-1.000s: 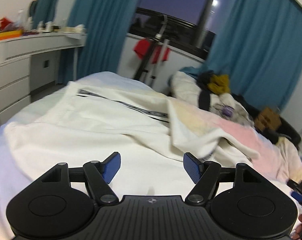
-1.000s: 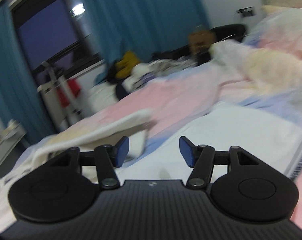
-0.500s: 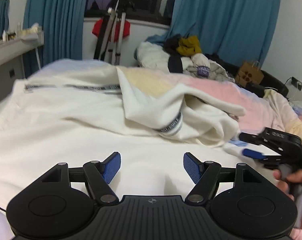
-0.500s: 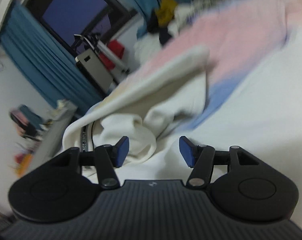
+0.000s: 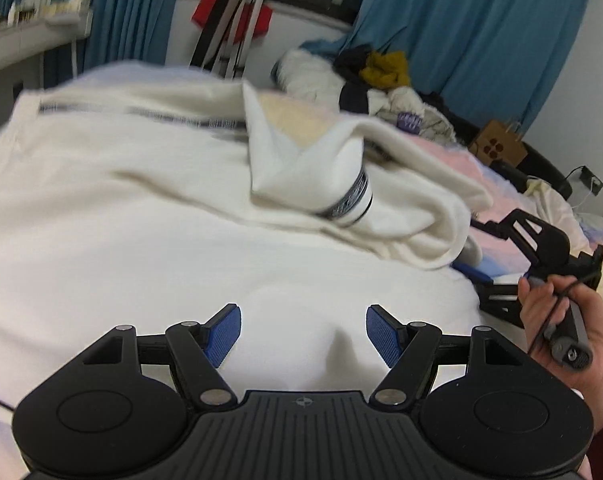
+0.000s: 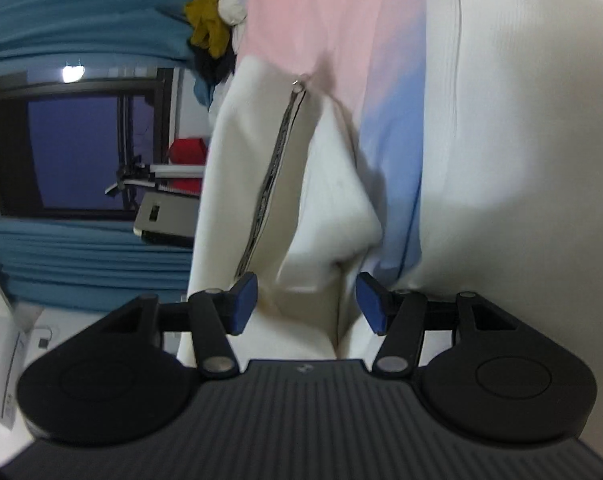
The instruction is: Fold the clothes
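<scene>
Left gripper (image 5: 303,334) hovers wide over a cream garment (image 5: 149,216) spread on the bed (image 5: 497,184). At three o'clock the right gripper (image 6: 305,302), rolled sideways in a hand (image 5: 561,320), is also wide, straddling the bunched sleeve (image 5: 341,184) without closing on it. The step looks like gathering the sleeve; next, pinch and fold inward. Laundry (image 5: 381,76) lies at one o'clock.
</scene>
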`<state>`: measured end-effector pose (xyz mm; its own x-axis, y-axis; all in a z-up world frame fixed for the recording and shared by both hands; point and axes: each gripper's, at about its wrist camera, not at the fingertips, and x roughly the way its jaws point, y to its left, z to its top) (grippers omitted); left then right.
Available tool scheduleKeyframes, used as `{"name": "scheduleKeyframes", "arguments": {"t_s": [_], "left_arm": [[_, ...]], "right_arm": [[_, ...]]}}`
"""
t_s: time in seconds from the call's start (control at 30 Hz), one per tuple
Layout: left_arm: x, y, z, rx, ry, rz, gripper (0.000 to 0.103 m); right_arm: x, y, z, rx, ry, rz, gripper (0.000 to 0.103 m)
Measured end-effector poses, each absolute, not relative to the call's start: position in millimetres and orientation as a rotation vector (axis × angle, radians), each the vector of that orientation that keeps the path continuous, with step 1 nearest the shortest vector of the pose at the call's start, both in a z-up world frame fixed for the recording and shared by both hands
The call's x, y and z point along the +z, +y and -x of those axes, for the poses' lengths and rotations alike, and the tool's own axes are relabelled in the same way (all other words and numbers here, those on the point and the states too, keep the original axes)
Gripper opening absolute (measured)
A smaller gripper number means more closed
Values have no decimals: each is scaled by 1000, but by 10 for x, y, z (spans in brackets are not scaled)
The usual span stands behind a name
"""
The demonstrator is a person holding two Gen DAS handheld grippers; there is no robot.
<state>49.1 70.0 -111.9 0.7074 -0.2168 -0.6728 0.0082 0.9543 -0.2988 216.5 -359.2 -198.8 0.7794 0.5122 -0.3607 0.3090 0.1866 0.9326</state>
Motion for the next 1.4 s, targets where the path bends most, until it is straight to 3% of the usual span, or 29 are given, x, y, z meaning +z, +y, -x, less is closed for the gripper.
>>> {"name": "scheduleKeyframes", "arguments": {"t_s": [0.3,0.4,0.47,0.63,1.0,1.07,1.13,1.23,1.4], "left_arm": [[-1139,738,-431,-128,798,322,72],[-1151,724,-413,-126,798,316,72],[-1161,704,-407,-123,794,304,72],[-1206,658,-419,-91,792,266,72],[-1211,612,-500,-74,787,239,72],[-1195,613,-501,-71,782,240,72],[-1172,620,-495,-70,775,244,72],[-1120,641,-470,-70,758,247,72],[-1055,703,-421,-73,746,273,72]], "right_arm": [[-1969,-3516,-2363,145,708,-1334,57],[-1892,-3460,-2450,160,686,-1237,43],[-1904,-3476,-2519,142,699,-1193,25],[-1943,-3607,-2609,106,675,-1171,13],[-1278,-4265,-2288,44,326,-1028,9],[-1211,-4457,-2208,-61,241,-863,9],[-1284,-4699,-2155,-170,259,-779,9],[-1528,-5184,-2071,-290,343,-910,9],[-1601,-5366,-1902,-341,425,-875,9]]}}
